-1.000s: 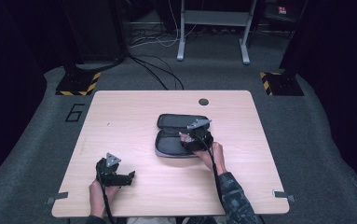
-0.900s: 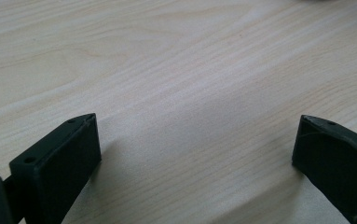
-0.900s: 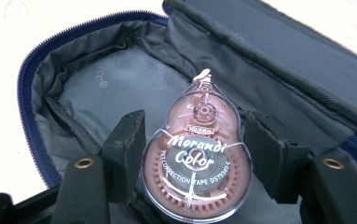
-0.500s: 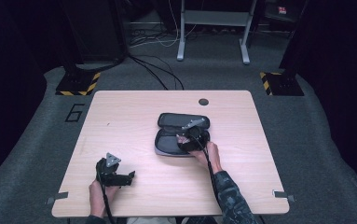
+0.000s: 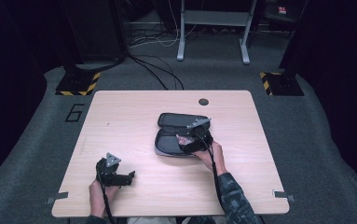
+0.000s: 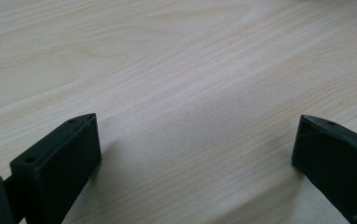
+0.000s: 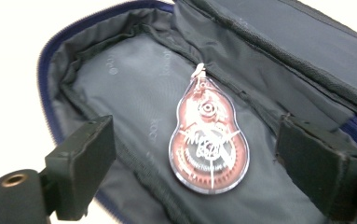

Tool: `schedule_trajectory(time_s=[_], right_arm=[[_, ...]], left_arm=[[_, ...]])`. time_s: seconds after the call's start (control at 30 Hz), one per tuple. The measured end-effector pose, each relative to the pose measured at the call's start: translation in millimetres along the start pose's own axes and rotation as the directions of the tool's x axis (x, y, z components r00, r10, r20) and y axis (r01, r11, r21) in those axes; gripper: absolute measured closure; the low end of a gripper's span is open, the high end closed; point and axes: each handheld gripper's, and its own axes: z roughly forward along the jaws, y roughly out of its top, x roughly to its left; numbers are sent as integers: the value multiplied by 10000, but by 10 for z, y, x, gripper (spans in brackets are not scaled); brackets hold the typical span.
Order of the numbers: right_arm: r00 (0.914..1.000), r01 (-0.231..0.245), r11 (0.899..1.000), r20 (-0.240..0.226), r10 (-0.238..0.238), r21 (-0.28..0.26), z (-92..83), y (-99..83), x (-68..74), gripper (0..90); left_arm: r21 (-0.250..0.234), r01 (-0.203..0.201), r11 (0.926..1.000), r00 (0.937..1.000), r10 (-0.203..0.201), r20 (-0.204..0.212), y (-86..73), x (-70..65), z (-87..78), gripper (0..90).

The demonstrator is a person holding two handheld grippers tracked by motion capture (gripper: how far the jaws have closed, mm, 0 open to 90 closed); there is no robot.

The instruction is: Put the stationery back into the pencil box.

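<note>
Our right gripper, whose jaws have just been opening, stands spread and apart from the correction-tape dispenser lying inside the open pencil case, long axis pointing away from us between them.

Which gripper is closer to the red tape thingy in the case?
The right gripper: its open jaws have just been opening and hang over the correction tape lying in the pencil case. The left gripper rests far off on the table.

Right gripper opened — tape dispenser released (in case).
</note>
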Motion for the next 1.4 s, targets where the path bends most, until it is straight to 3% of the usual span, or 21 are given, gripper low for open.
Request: schedule_trajectory(time_s=[0.03,0.17,0.27,0.4,0.63,0.87,1.13,1.4], right_arm=[[9998,190,9998,-23,-190,10,-39,-7,-8,102],[9998,217,9994,-20,-218,-269,-185,-17,-8,73],[9999,-19,9994,-131,14,-348,-291,-34,-11,61],[10000,15,9980,-88,-21,-630,-441,-99,-22,52],[9997,21,9952,262,5,-983,-691,-285,-19,51],[9952,-199,9923,927,314,-1223,-981,-558,-119,53],[9791,-801,9883,1757,1023,-1296,-1224,-1008,-311,49],[9556,-1187,9889,2601,1383,-896,-1241,-1504,-486,30]], left_arm=[[3,5,10000,10000,-5,-26,1,0,-1,11],[-60,93,9999,10000,-93,-27,0,-4,4,11],[-58,92,9999,9999,-92,-40,0,-4,4,11],[-55,87,9999,10000,-87,-39,0,-4,3,11],[-58,86,9999,10000,-87,-30,0,-4,4,11],[-61,90,9999,10000,-91,-42,0,-4,4,11],[-56,90,9999,10000,-90,-26,0,-4,4,11],[-61,91,9999,9999,-91,-41,0,-4,4,11]])
